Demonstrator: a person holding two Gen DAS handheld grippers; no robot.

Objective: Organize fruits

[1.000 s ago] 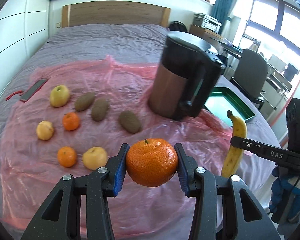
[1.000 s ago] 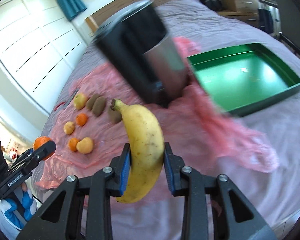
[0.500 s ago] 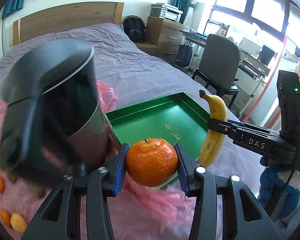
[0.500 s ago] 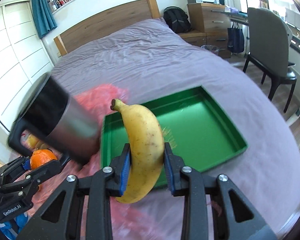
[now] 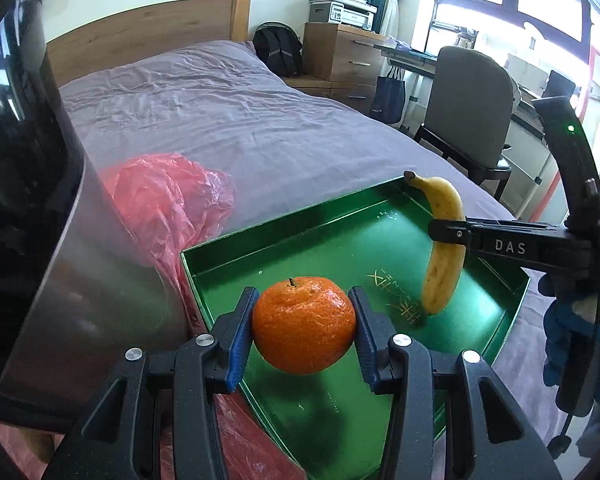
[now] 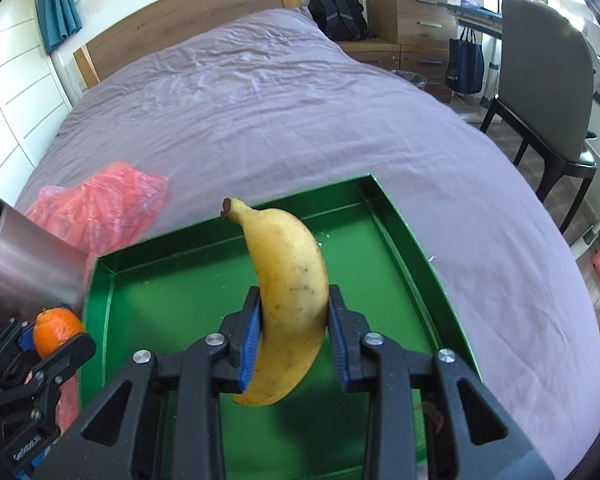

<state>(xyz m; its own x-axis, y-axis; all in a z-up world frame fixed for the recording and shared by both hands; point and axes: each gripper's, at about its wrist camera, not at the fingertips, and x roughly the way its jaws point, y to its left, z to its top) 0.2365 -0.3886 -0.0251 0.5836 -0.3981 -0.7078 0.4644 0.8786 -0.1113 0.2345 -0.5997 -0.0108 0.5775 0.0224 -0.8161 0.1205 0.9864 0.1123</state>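
Note:
My left gripper [image 5: 304, 330] is shut on an orange mandarin [image 5: 303, 325], held above the near left part of a green tray [image 5: 284, 240]. My right gripper [image 6: 294, 342] is shut on a yellow banana [image 6: 290, 300], stem end pointing up and away, hanging over the middle of the green tray [image 6: 404, 232]. In the left wrist view the banana [image 5: 444, 248] and the right gripper [image 5: 448, 236] come in from the right over the tray. The mandarin [image 6: 54, 330] in the left gripper [image 6: 50, 340] shows at the lower left of the right wrist view. Nothing lies in the tray.
A tall steel and black kettle [image 5: 40, 220] stands close on the left, beside the tray. Crumpled pink plastic sheet [image 5: 168, 200] lies under it on the grey-purple bed [image 6: 280, 100]. A chair [image 6: 540, 92], drawers [image 6: 412, 20] and a backpack [image 6: 338, 12] stand beyond the bed.
Both grippers have swung right, away from the fruits on the pink sheet, past the kettle, and now hang over the green tray. Each still grips its fruit.

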